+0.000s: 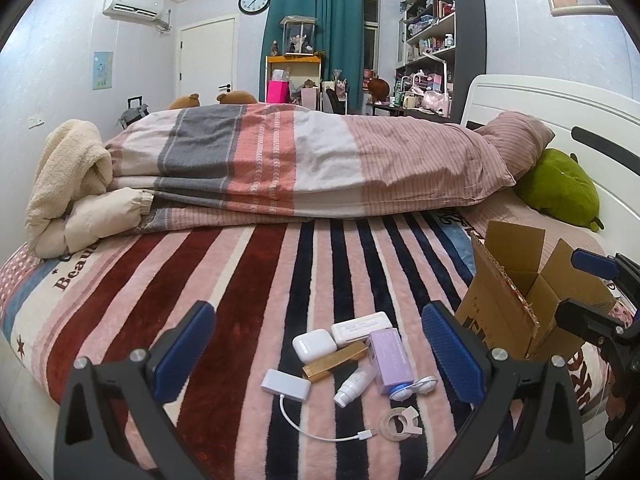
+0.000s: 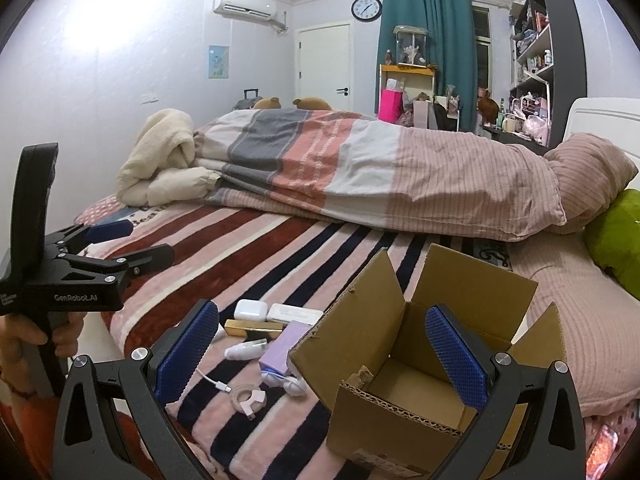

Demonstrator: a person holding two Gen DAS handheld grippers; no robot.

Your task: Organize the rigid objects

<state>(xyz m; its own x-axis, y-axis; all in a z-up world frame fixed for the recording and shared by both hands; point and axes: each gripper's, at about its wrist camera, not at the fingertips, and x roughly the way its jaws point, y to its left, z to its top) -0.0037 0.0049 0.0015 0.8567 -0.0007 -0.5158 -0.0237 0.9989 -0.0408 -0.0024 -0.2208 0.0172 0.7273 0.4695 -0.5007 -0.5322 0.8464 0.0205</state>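
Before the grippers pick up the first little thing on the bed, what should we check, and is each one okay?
1. Left hand-held gripper open and holding nothing: ok.
2. Right hand-held gripper open and holding nothing: ok.
3. Cardboard box flaps open, with nothing visible inside: ok.
4. Items within view of the left hand-held gripper: ok; the earbud case, gold bar-shaped case, purple box and small white bottle lie between its fingers' lines.
5. Items separated for a clean grasp: not ok; they touch and overlap in a pile.
6. White adapter cable free of the tape roll: cannot tell; its plug ends right beside it.
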